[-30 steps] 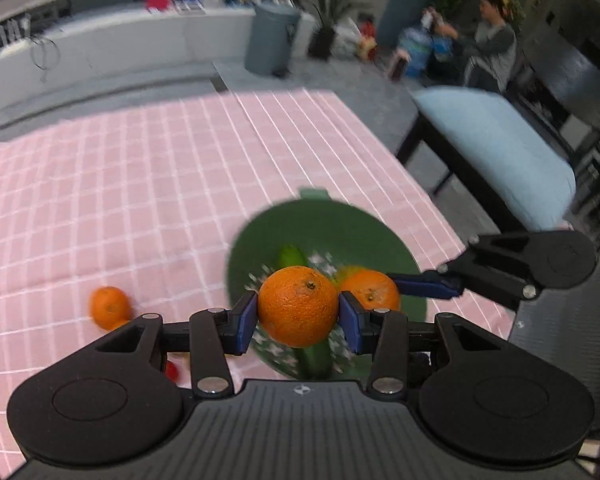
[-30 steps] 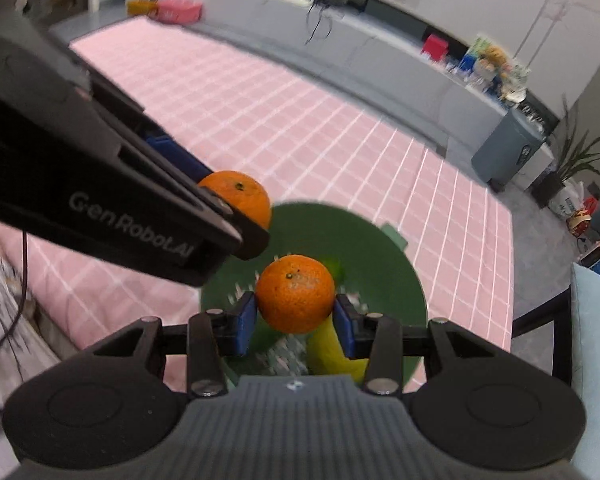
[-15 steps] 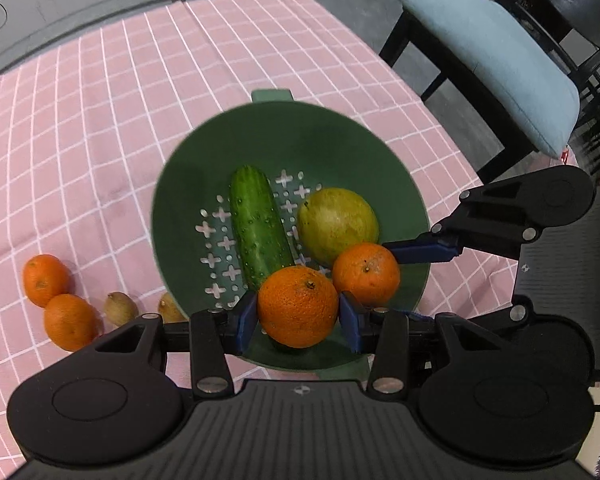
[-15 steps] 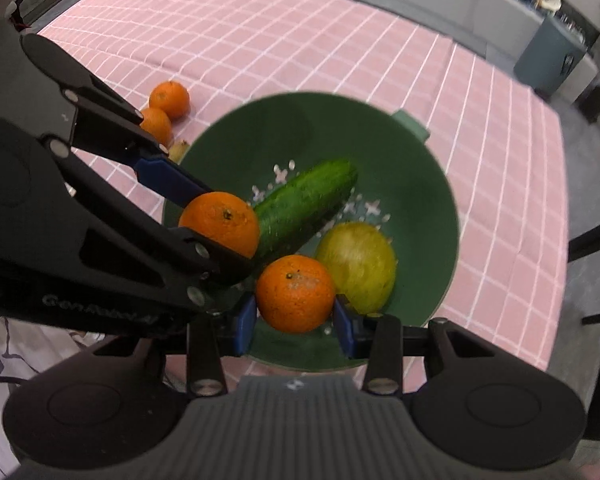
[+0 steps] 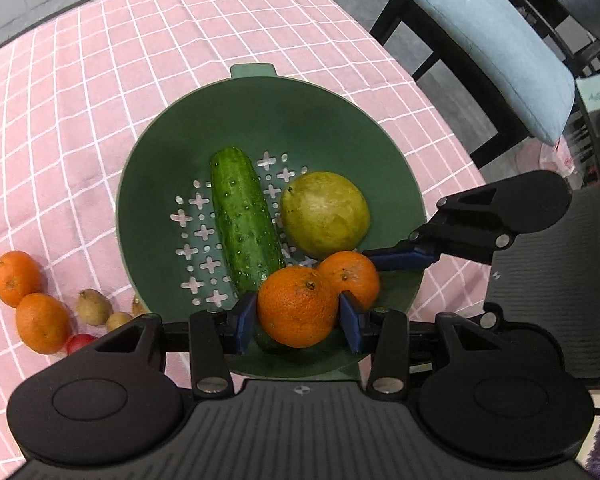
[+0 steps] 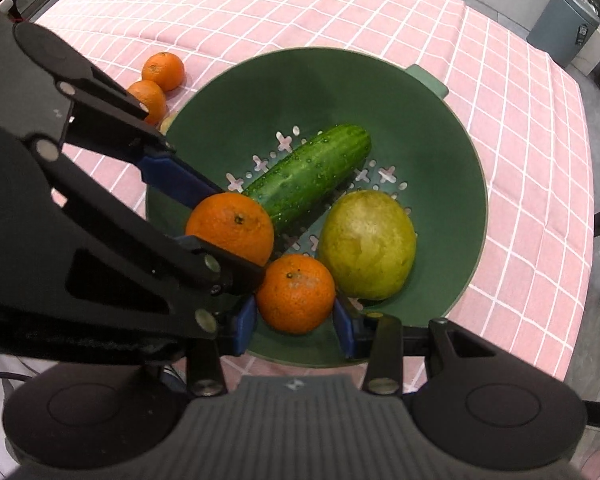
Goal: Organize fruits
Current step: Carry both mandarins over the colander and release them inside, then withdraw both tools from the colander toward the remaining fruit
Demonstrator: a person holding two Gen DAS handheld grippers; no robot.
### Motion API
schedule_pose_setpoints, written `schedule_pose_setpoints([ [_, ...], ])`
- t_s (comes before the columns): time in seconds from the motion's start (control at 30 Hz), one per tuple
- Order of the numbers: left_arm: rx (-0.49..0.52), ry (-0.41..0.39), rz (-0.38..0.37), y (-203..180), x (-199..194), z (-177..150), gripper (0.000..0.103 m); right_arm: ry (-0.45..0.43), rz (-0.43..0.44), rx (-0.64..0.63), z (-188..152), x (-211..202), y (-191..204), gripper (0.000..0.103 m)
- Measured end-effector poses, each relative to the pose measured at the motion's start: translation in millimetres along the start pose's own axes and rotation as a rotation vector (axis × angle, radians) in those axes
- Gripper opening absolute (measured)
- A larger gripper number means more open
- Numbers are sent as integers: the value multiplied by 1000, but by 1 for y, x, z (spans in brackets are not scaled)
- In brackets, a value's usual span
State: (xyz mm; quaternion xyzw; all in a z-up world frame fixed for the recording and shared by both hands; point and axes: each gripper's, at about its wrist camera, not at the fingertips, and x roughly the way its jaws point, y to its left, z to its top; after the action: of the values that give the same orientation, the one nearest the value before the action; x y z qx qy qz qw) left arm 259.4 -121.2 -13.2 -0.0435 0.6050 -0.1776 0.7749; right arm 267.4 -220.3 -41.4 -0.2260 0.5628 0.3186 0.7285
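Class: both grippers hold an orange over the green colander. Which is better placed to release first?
Right, marginally: the right gripper holds its orange over bare colander wall, while the left gripper's orange overlaps the cucumber.

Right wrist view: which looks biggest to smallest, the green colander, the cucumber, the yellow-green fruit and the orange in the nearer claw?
1. Green colander
2. Cucumber and yellow-green fruit: too alike to rank, one long, one round.
3. Orange, though nearness to the camera flatters it.
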Motion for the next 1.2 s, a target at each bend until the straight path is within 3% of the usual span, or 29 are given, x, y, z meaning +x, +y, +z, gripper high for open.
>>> schedule_pose_setpoints([
  [0.13,-9,-11,-12,2,0,-2,50,-2,-1,10,0,2,-1,40],
  [0.27,1,-28,0,1,-5,-4,58,-7,-13,-3,0,-1,1,40],
  [0.37,0,-50,-11,1,-13,-5,62,-14,-34,-15,-1,-7,4,46],
  [0.6,22,-102,0,-3,-38,-14,63,-56,-102,-36,-4,-29,14,55],
  [0.8,51,-157,41,-2,-65,-26,63,-127,-146,-46,-2,-52,27,56],
  [1.2,35,-234,160,32,-97,-56,63,-284,-121,-125,13,-69,71,56],
])
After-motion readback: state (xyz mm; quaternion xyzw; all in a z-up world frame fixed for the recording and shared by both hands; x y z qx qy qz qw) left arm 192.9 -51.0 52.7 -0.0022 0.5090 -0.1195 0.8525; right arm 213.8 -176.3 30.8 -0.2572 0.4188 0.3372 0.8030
